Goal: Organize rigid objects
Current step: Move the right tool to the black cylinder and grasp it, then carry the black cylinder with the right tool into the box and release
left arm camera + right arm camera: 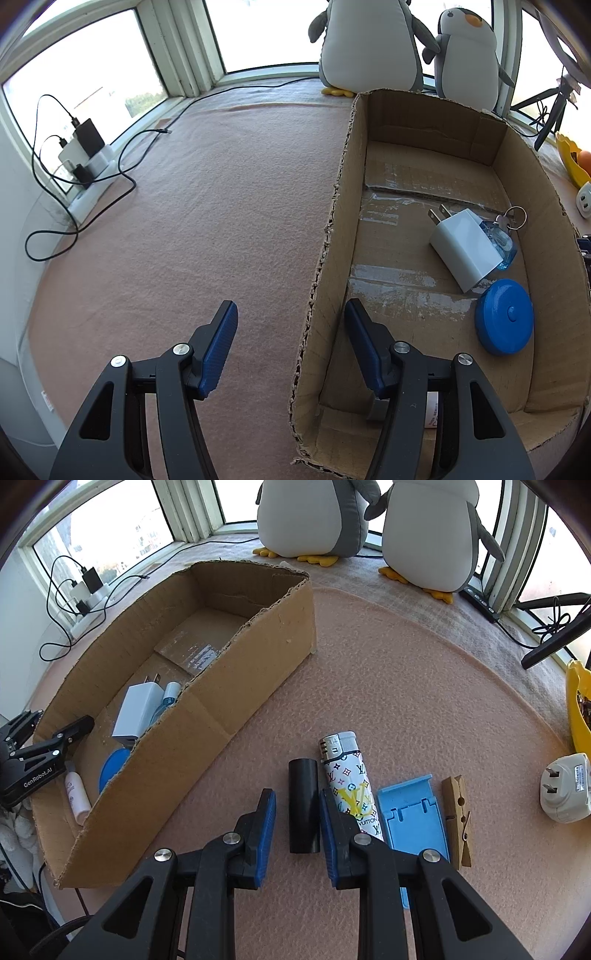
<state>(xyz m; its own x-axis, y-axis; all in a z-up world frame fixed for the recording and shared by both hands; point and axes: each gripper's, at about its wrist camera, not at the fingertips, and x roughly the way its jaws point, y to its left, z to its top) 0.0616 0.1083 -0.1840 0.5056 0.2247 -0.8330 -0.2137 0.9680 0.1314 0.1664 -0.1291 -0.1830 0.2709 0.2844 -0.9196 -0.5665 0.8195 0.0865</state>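
Note:
A cardboard box [332, 229] [221, 716] lies on the pink cloth. It holds a white charger [463, 247] [138, 709], a blue keychain bottle [504, 243], a blue round case [504, 321] and a small white bottle [77, 794]. My left gripper [291, 314] is open and empty, straddling the box's left wall; it also shows in the right wrist view [44, 753]. My right gripper [297, 797] is open, with one finger on each side of a black cylinder [303, 805] that lies on the cloth. Beside the cylinder lie a patterned lighter [351, 786], a blue plastic stand [413, 816] and a wooden clothespin [458, 816].
Two plush penguins [314, 513] stand at the window. A power strip with chargers and cables [85, 155] lies at the far left. A white plug adapter [565, 790] and a yellow container [580, 709] are at the right. A black tripod [554, 110] stands behind the box.

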